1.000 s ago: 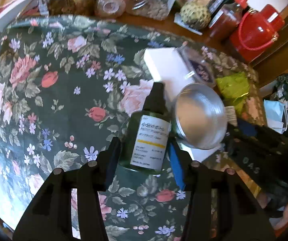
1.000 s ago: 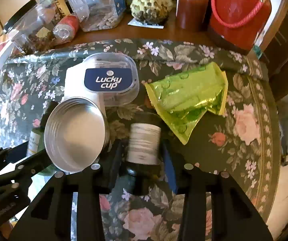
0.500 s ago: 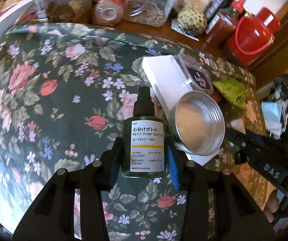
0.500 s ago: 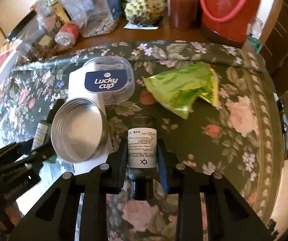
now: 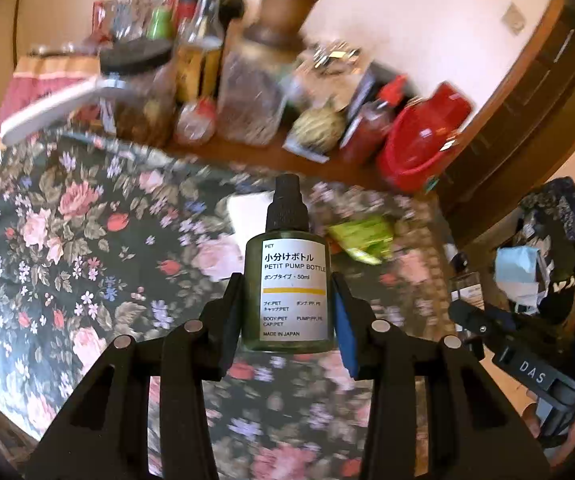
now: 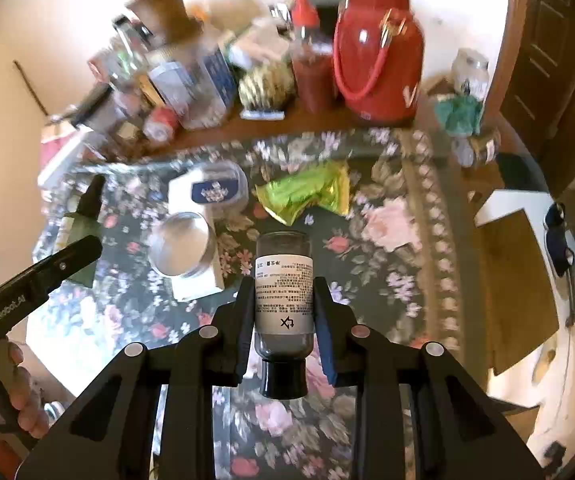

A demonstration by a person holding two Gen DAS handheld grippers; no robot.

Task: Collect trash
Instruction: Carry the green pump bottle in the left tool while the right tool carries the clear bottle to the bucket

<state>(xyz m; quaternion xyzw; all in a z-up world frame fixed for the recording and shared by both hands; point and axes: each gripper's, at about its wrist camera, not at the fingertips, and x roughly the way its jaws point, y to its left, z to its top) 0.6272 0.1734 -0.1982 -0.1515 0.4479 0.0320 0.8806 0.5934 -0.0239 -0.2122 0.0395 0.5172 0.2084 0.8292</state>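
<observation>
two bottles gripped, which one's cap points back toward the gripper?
The grey bottle in the right gripper: its black cap faces the camera. The green pump bottle in the left gripper points away.

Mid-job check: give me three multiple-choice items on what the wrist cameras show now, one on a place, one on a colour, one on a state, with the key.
1. Where does the crumpled green wrapper lie?
A. on the floral tablecloth
B. inside the metal tin
C. in the left gripper

2. What colour is the pump bottle held by the left gripper?
A. red
B. dark green
C. white

3. How is the dark bottle held in the right gripper?
A. cap toward the camera
B. cap away from the camera
C. not held

Key: 1 A, it lies flat on the cloth beyond the fingers; 2 B, green body, black cap; 3 A, the black cap points at the lens.
</observation>
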